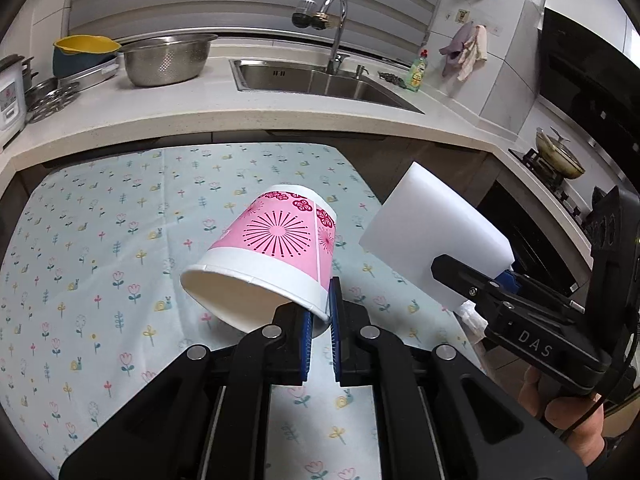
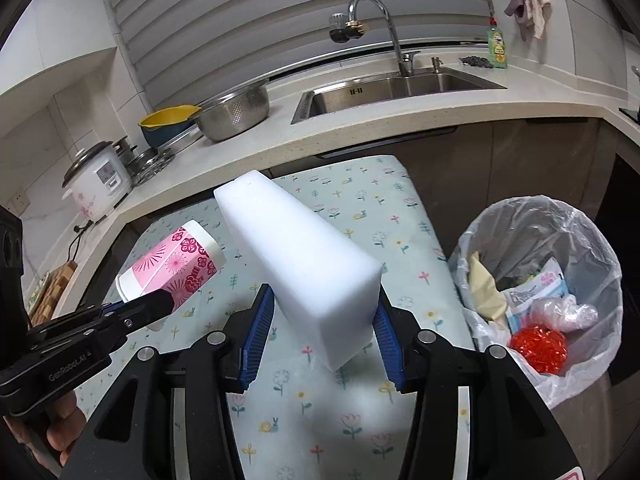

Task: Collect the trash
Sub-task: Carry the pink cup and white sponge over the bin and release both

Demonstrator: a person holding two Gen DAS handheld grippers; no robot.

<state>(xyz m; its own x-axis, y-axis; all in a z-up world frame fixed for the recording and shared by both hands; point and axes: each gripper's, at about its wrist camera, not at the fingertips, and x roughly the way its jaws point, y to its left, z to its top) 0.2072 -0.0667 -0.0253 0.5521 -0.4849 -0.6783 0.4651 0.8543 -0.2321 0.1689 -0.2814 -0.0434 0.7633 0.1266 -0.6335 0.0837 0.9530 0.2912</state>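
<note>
Because our left gripper (image 1: pixel 320 320) has pinched the wall of the pink-and-white flowered paper cup (image 1: pixel 264 256) right at its rim, its jaws stand almost together, and the cup hangs tilted above the worktop (image 1: pixel 120 220) with its floral cloth, mouth toward us. In this left wrist view our right gripper (image 1: pixel 472 280) shows at the right edge, carrying the white rectangular foam block (image 1: pixel 428 228); the letters "DAS" are readable on its black body. Holding the thin rim is, we judge, the simplest way to lift an empty cup without crushing it.

In the right wrist view our right gripper (image 2: pixel 326 336) stands about half open, its blue pads pressed on the two long sides of the foam block (image 2: pixel 304 256), which juts forward and upward, clear of the cloth. The round bin with a clear plastic liner (image 2: pixel 560 220) stands just beside the worktop on the right, already holding wrappers and a red mesh ball, so both pieces appear to be headed there. The left gripper (image 2: pixel 160 304) with the cup (image 2: pixel 176 264) appears at the left, marked "GenRobot.AI".
</note>
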